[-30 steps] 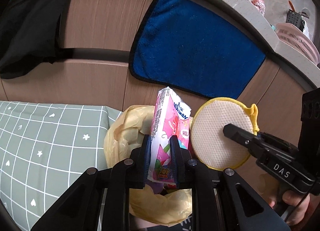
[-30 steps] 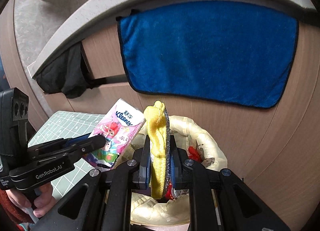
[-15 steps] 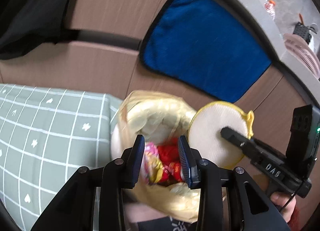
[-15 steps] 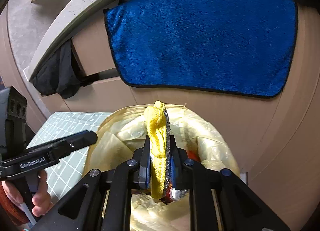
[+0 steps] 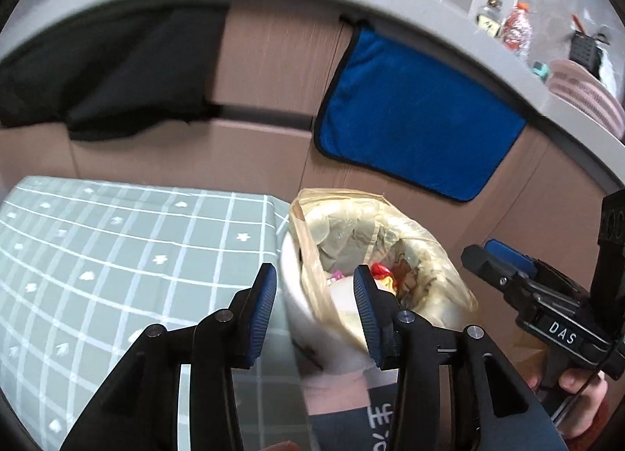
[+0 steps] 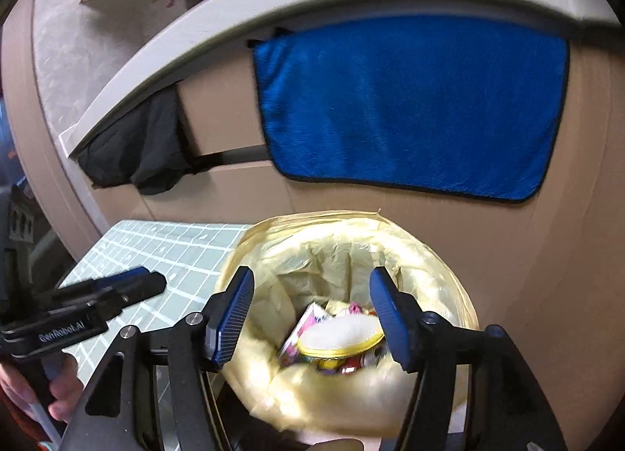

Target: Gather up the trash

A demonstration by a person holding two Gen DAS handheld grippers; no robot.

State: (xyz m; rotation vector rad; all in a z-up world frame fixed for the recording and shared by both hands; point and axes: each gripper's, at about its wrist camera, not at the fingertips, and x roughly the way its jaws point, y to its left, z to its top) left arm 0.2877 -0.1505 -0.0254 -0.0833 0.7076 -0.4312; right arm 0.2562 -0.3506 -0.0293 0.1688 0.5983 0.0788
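A white bin with a yellow bag liner (image 5: 312,224) (image 6: 429,255) stands beside the green checked table. Inside it lie the round yellow-rimmed scrub pad (image 6: 343,335), the pink tissue pack (image 6: 302,330) and red wrappers (image 5: 381,269). My left gripper (image 5: 314,318) hangs above the bin's left rim, its jaws opening with nothing pressed between them. My right gripper (image 6: 312,318) is over the bin mouth, jaws opening too, and the pad lies loose below them. Each gripper shows in the other's view: the right gripper (image 5: 500,267) and the left gripper (image 6: 129,289).
A green checked tablecloth (image 5: 97,247) covers the table left of the bin. Behind the bin is a wooden cabinet front with a blue towel (image 6: 410,107) and a black cloth (image 5: 97,76) hanging from the counter edge. A pink basket (image 5: 586,95) sits on the counter.
The left gripper let go of the tissue pack, the right let go of the scrub pad, and both now lie in the bin. Both grippers drew back from the bin.
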